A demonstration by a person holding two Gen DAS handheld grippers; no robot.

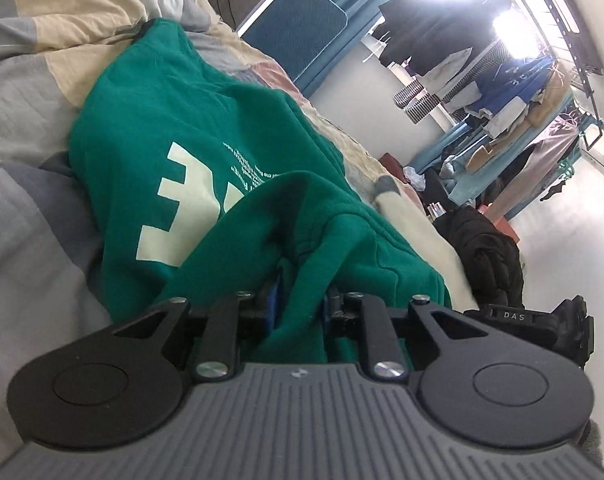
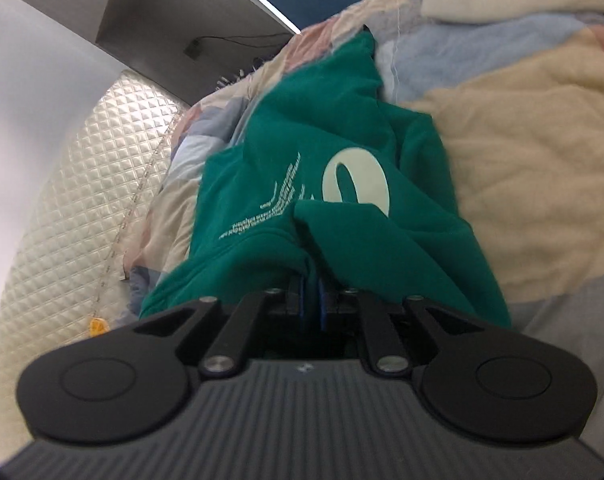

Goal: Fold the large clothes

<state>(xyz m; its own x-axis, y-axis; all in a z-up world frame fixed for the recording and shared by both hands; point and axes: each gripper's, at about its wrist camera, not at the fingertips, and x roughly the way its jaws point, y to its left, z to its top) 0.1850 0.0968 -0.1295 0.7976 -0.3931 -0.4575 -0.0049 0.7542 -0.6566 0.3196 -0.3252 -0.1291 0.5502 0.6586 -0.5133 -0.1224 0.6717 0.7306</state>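
A green sweatshirt [image 1: 174, 120] with cream letters and small white print lies on a patchwork quilt on the bed. My left gripper [image 1: 300, 300] is shut on a bunched fold of the green sweatshirt, which drapes over and hides the fingertips. In the right wrist view the same sweatshirt [image 2: 302, 132] stretches away from me. My right gripper [image 2: 311, 292] is shut on another edge of its fabric, held between the blue pads [image 2: 302, 290]. Both held edges are lifted above the part lying flat.
The quilt [image 1: 62, 40] has cream, grey and pink patches and is rumpled. A rack of hanging clothes [image 1: 502, 92] stands at the far right, with a dark pile [image 1: 482, 248] beside the bed. A quilted white headboard [image 2: 82, 200] is on the left in the right wrist view.
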